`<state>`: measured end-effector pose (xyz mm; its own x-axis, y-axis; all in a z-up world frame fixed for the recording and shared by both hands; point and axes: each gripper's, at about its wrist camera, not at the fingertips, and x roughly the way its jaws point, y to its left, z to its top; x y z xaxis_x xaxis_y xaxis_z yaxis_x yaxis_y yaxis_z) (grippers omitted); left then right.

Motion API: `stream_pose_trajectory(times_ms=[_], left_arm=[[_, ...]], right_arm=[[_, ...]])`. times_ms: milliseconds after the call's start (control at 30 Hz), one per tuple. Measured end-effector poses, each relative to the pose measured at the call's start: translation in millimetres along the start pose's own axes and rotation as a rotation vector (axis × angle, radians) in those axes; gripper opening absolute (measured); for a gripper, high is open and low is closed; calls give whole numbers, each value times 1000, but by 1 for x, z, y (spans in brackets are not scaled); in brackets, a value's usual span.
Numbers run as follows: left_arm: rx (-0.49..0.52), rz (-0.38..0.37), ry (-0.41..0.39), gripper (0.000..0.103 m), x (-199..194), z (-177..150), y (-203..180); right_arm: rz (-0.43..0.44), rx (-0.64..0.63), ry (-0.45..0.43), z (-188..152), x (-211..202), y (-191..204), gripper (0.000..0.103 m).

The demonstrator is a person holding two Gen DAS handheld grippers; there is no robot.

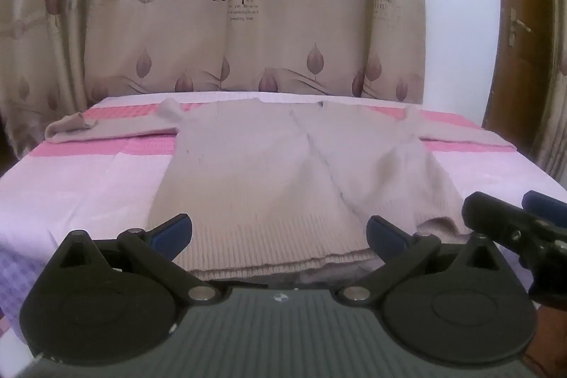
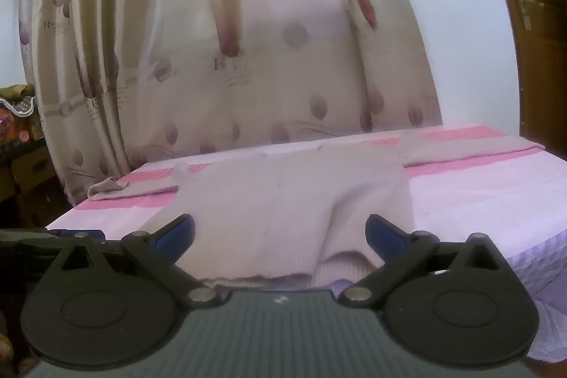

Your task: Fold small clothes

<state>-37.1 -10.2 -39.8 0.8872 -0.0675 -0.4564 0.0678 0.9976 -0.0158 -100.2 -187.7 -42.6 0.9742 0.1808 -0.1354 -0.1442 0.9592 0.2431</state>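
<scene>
A bed covered by a pale lilac sheet (image 1: 81, 179) fills the middle of both views, and a pink waffle-textured band (image 1: 138, 114) runs across that sheet near its far edge. Directly behind the bed hangs a beige curtain (image 1: 219, 34) printed with mauve leaves and lettering, and to the right of the bed stands a brown wooden door (image 1: 524, 34) with a metal handle (image 1: 515, 25). Left of the bed, in the right wrist view, dark furniture carries a floral-patterned cloth (image 2: 14, 116).
</scene>
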Motion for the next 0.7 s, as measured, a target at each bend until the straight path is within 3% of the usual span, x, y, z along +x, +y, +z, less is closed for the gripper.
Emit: stream_pose_trajectory(times_ms=[700], left_arm=[[-41, 6, 41, 103, 9, -3, 9]], right_arm=[[16, -30, 7, 0, 5, 8, 103]])
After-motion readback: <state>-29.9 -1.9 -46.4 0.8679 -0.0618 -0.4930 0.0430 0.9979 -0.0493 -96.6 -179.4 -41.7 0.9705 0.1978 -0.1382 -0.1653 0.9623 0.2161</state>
